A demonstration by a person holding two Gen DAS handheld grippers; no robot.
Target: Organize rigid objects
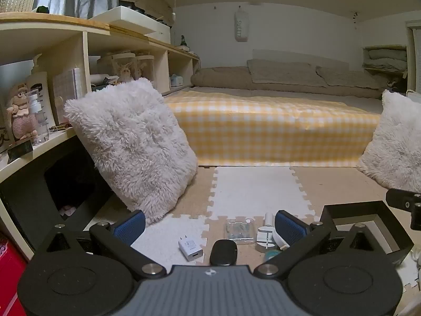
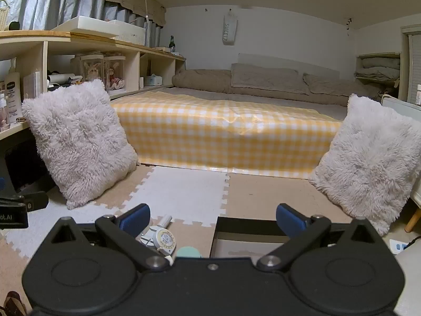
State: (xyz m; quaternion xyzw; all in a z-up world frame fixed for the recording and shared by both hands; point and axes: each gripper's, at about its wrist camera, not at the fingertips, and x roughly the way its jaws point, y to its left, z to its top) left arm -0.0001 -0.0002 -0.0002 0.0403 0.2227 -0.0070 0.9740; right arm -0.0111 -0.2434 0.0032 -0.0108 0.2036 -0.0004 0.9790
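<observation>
Small rigid items lie on the foam floor mats just ahead of my left gripper (image 1: 209, 226), which is open and holds nothing: a white charger plug (image 1: 190, 248), a black oval object (image 1: 223, 251), a clear plastic case (image 1: 239, 230), a white round device (image 1: 265, 237) and a teal item (image 1: 272, 255). An open black box (image 1: 368, 226) sits to their right. My right gripper (image 2: 212, 220) is also open and empty. It hovers over the black box (image 2: 250, 234), with the white round device (image 2: 163, 238) and a teal lid (image 2: 188, 252) at its lower left.
A fluffy white pillow (image 1: 131, 147) leans against the shelf unit (image 1: 79, 34) on the left. A second pillow (image 2: 368, 163) stands at the right. A bed with a yellow checked cover (image 2: 223, 131) fills the back. A red object (image 1: 8, 271) is at the lower left.
</observation>
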